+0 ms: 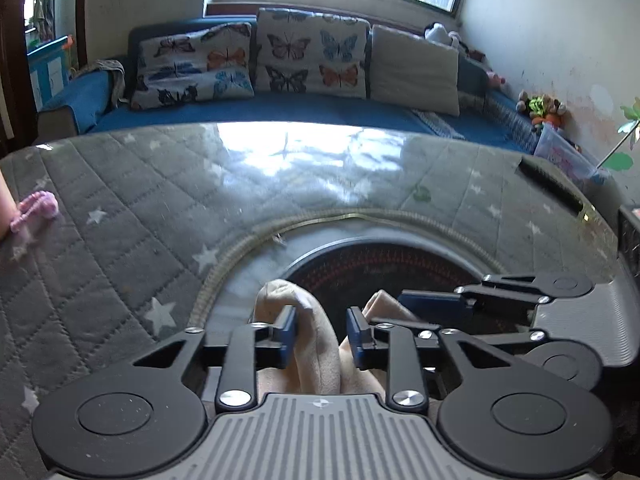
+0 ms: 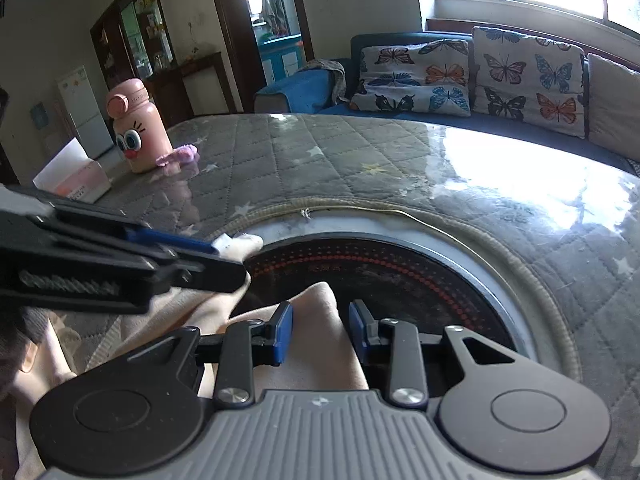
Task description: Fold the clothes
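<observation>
A beige cloth (image 1: 316,344) lies bunched at the near edge of the table, over a round black heater plate (image 1: 384,268). My left gripper (image 1: 322,338) stands open with a raised fold of the cloth between its blue pads. My right gripper (image 2: 320,334) is also open, with another fold of the same cloth (image 2: 316,340) between its pads. In the right wrist view the left gripper (image 2: 216,248) reaches in from the left, its tip at a cloth corner with a white label (image 2: 240,242). In the left wrist view the right gripper (image 1: 432,304) lies close on the right.
The table has a grey quilted star cover (image 1: 132,208) under clear plastic. A pink cartoon bottle (image 2: 138,128), a small purple item (image 2: 180,155) and a tissue box (image 2: 74,178) stand at its far left. A blue sofa with butterfly cushions (image 1: 312,56) is behind.
</observation>
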